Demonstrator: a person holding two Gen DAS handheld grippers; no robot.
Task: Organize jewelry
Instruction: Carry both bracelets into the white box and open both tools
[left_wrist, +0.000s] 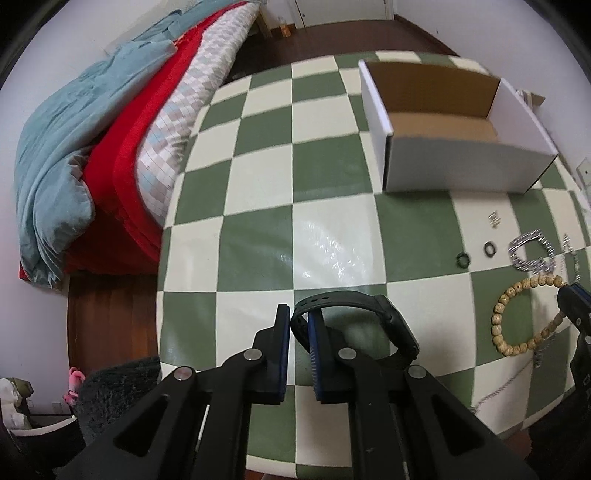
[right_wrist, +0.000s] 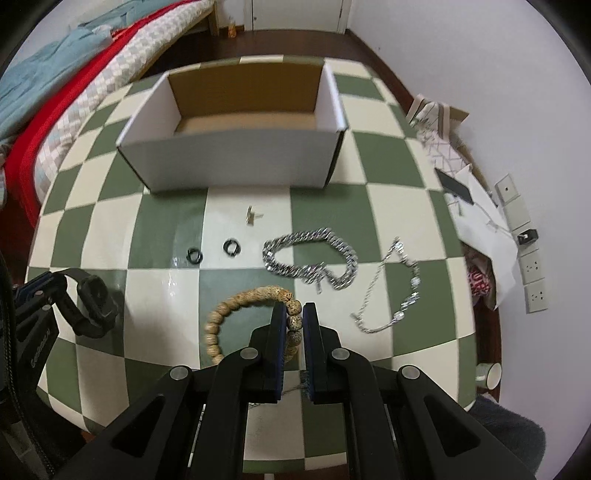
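My left gripper (left_wrist: 300, 317) is shut on the strap of a black smartwatch (left_wrist: 391, 325), also seen in the right wrist view (right_wrist: 92, 299) at the table's left. My right gripper (right_wrist: 293, 308) is shut on a wooden bead bracelet (right_wrist: 236, 302), which also shows in the left wrist view (left_wrist: 517, 317). On the table lie two black rings (right_wrist: 195, 254) (right_wrist: 232, 246), a silver chain bracelet (right_wrist: 310, 254), a thin silver chain with stones (right_wrist: 391, 291) and a small silver earring (right_wrist: 252, 215). An open white cardboard box (right_wrist: 236, 162) stands behind them; no jewelry shows inside it.
The round table has a green and cream checkered cloth (left_wrist: 266, 206). A bed with red and blue bedding (left_wrist: 92, 147) lies to the left. Papers and a dark phone (right_wrist: 455, 187) sit at the table's right edge by wall sockets (right_wrist: 533, 266).
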